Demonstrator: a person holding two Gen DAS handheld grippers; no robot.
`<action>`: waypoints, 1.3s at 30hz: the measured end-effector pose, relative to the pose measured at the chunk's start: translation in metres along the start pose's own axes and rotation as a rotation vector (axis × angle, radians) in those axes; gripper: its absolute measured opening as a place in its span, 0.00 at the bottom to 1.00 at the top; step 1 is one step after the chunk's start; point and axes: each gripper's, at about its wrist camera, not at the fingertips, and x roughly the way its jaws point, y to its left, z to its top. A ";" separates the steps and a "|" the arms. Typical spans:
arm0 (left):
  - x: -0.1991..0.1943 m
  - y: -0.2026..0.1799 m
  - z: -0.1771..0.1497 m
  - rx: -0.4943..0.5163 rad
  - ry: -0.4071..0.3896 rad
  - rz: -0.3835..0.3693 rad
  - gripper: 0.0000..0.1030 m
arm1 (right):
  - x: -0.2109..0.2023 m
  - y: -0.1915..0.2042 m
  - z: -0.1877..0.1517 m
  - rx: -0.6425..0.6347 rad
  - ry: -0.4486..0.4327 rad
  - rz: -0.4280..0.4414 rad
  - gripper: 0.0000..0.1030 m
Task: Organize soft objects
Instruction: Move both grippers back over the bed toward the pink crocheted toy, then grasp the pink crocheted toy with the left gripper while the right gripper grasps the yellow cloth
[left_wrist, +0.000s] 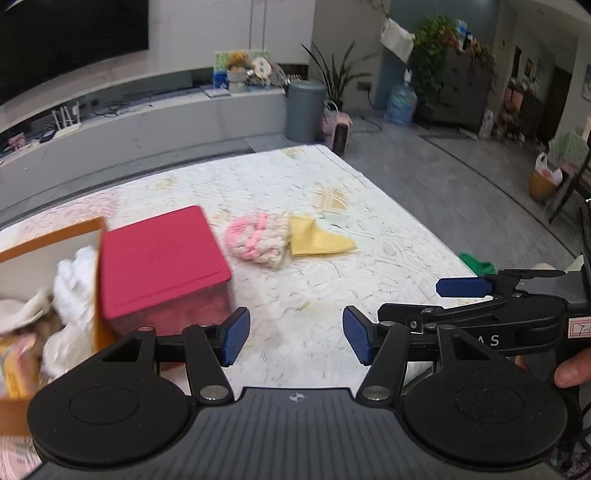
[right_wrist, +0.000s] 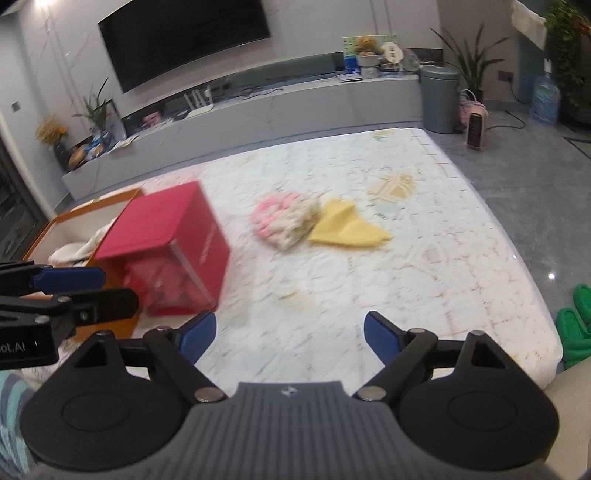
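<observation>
Pink-and-cream knit piece lies mid-mat, touching yellow cloth on its right. Red box stands beside orange bin holding white fabric. Left tool spread, empty. Right tool spread wide, empty, above bare mat.

I am in a home, in the living room. A big black TV hangs on the wall. Under it runs a long low shelf with a teddy bear and other small things on it. Green plants stand by the wall. A grey bin and a small pink heater sit on the grey floor. Green slippers lie beside a soft mat with drawings on it.
</observation>
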 end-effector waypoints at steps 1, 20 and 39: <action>0.006 -0.003 0.006 0.011 0.010 0.001 0.66 | 0.003 -0.005 0.003 0.005 0.000 -0.003 0.84; 0.120 -0.018 0.095 0.248 0.194 0.067 0.66 | 0.117 -0.066 0.079 -0.071 0.023 -0.140 0.91; 0.187 0.010 0.115 0.217 0.280 0.055 0.66 | 0.208 -0.067 0.096 -0.145 0.065 -0.121 0.80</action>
